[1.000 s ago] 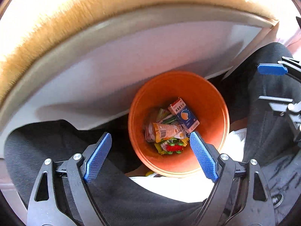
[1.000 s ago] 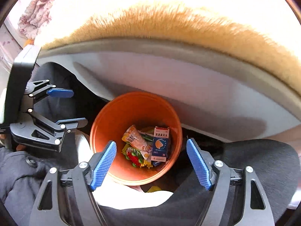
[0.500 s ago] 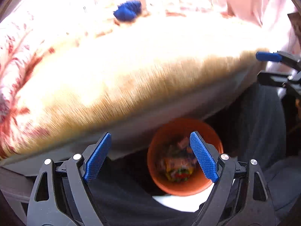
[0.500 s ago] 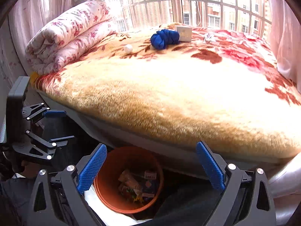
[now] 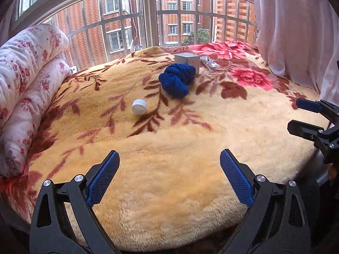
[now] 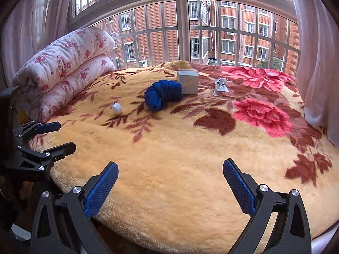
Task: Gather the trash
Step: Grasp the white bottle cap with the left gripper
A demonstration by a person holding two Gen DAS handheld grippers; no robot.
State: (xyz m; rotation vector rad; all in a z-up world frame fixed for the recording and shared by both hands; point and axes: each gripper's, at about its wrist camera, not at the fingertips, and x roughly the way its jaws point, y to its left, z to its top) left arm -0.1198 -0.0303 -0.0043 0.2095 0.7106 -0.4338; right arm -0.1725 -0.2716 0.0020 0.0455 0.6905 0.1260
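Observation:
A white bottle cap [image 5: 139,106] lies on the yellow floral blanket [image 5: 169,148], left of a rolled blue cloth [image 5: 177,79]. Behind the cloth stands a small grey box [image 5: 187,60], and a crumpled silver wrapper [image 5: 209,63] lies to its right. The same cap [image 6: 117,108], cloth [image 6: 162,96], box [image 6: 188,81] and wrapper [image 6: 220,86] show in the right wrist view. My left gripper [image 5: 169,177] is open and empty above the bed's near edge. My right gripper [image 6: 170,186] is open and empty beside it. The orange bin is out of view.
A rolled floral quilt [image 5: 23,80] lies along the bed's left side. A barred window [image 5: 148,17] stands behind the bed, with a sheer curtain [image 5: 296,31] at the right. The right gripper shows at the right edge of the left wrist view [image 5: 313,116].
Both grippers have tilted up from the orange bin on the floor to face the bed top. The bin has left both views. Both stay open.

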